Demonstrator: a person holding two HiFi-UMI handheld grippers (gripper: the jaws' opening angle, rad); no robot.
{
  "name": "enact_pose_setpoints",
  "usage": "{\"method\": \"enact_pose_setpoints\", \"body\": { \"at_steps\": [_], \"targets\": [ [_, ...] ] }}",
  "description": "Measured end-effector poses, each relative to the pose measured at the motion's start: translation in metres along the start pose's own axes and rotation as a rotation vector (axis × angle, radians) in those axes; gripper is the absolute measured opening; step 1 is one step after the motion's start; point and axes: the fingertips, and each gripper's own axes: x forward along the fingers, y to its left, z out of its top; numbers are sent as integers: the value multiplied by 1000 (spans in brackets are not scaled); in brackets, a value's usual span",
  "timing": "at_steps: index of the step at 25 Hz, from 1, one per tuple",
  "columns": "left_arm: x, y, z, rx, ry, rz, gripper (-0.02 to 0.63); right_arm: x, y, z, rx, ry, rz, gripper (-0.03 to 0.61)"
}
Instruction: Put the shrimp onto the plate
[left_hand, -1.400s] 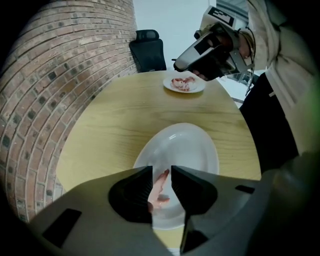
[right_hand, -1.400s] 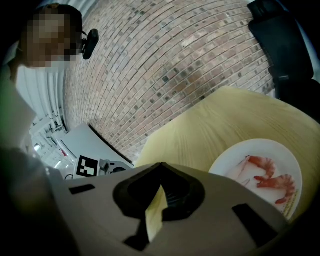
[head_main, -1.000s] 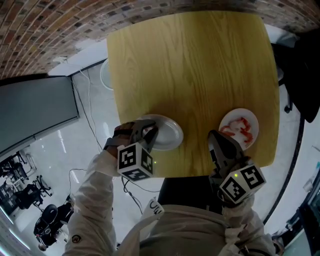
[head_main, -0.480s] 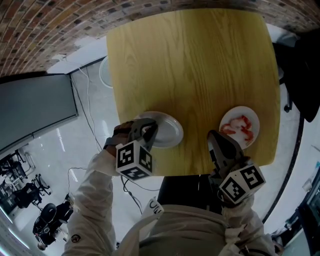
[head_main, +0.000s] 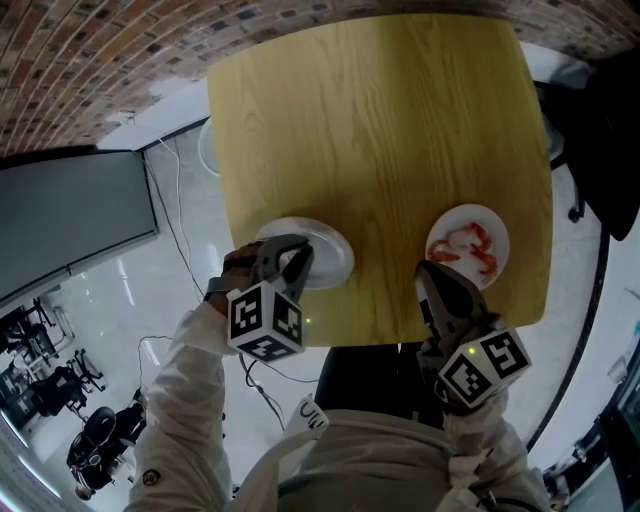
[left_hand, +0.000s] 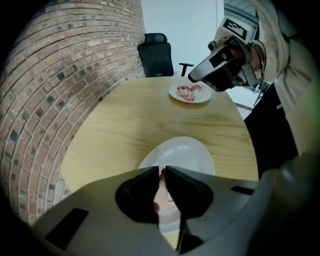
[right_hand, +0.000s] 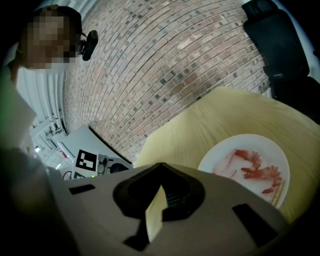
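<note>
Nearest, the left gripper (left_hand: 160, 169) points steeply down over the near-left edge of the table. Its jaws have just been closing and now stand only a narrow slit apart, pinching a pale pink shrimp (left_hand: 161, 189) with a reddish tip. The shrimp hangs just over the near part of a round white plate (left_hand: 192, 150), and I see nothing else on that plate.

To the right, the right gripper (right_hand: 160, 167) hovers at the near edge with its jaw tips together and nothing between them. Only the table shows through the slit lower down.

Just beyond it sits a second white plate (right_hand: 260, 142), which already carries several red shrimps (right_hand: 260, 172).

As I read it, the task is partly done. Some shrimps lie plated on the right, and one is freshly gripped on the left. That one looks like a pick-up, so it seems it has yet to be carried and released. I cannot say for certain which plate it is bound for.

Farther off, the yellow wooden table (head_main: 380, 120) is bare. Past it are a curved brick wall (right_hand: 175, 60) and a black office chair (left_hand: 157, 52).
</note>
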Motion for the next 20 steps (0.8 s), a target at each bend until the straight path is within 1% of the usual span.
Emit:
{"method": "enact_pose_setpoints", "body": {
  "at_steps": [5,12,20],
  "targets": [
    [-5,-11,26,4,-3,1,49,-22,-11,4,8,-20,-9,25],
    [-1,-29,74,50,-16,-3,49,-60,-39,12,31,-62,-39,25],
    [10,-57,147,98,-45,-20,49,-109,-85,23,59,-101,-74,25]
  ]
}}
